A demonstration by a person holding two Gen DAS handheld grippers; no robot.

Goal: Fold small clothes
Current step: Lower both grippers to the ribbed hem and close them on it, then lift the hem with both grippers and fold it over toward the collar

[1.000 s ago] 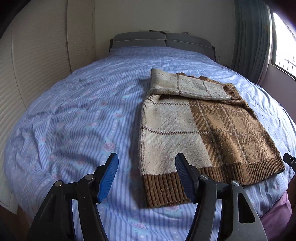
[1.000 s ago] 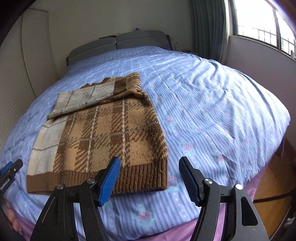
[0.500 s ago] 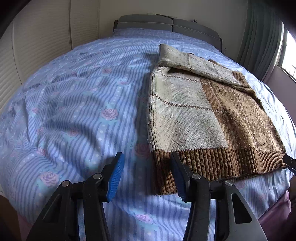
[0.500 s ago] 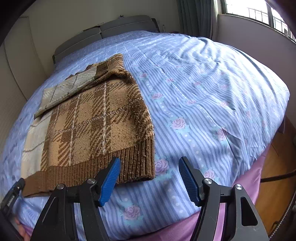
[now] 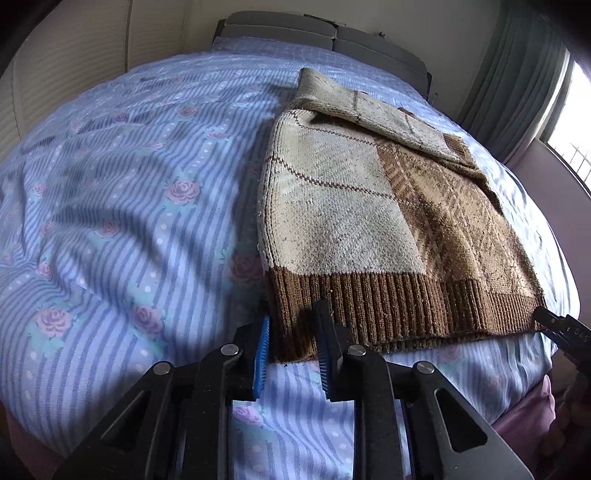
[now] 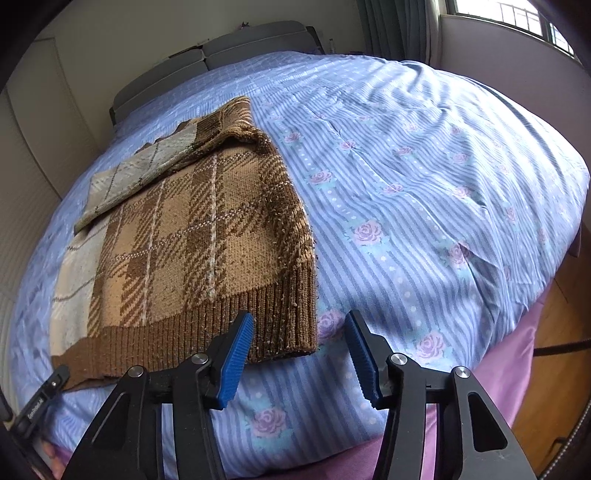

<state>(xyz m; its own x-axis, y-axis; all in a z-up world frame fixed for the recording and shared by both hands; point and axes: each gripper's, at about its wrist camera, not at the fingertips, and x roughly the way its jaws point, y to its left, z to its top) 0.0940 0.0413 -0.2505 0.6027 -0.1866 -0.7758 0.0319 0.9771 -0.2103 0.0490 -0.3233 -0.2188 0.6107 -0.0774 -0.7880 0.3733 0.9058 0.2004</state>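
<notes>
A brown and cream plaid knitted sweater (image 5: 369,206) lies flat on a bed, its sleeve folded across the top near the far end and its ribbed brown hem (image 6: 207,332) facing the near edge. The bed (image 6: 424,192) is covered by a wrinkled lilac-blue striped sheet printed with pink roses and white dots; a pink under-layer (image 6: 509,369) shows along the near edge. A grey padded headboard (image 5: 321,29) stands at the far end against a pale wall. Cream panelled wardrobe doors (image 5: 74,59) run along one side of the room, and grey-green curtains (image 6: 399,26) hang beside a bright barred window (image 6: 517,14) on the other. A strip of wooden floor (image 6: 554,387) shows past the bed's corner.

The left hand-held gripper (image 5: 291,347), black with blue ribbed pads, has its jaws narrow and closing around the near left corner of the hem, with the knit between the pads; whether both pads already press the cloth is hard to tell. The right hand-held gripper (image 6: 299,360) sits at the near right corner of the hem, jaws half wide and closing; its left finger (image 6: 236,362) overlaps the ribbing while the other is above bare sheet, beside the corner
</notes>
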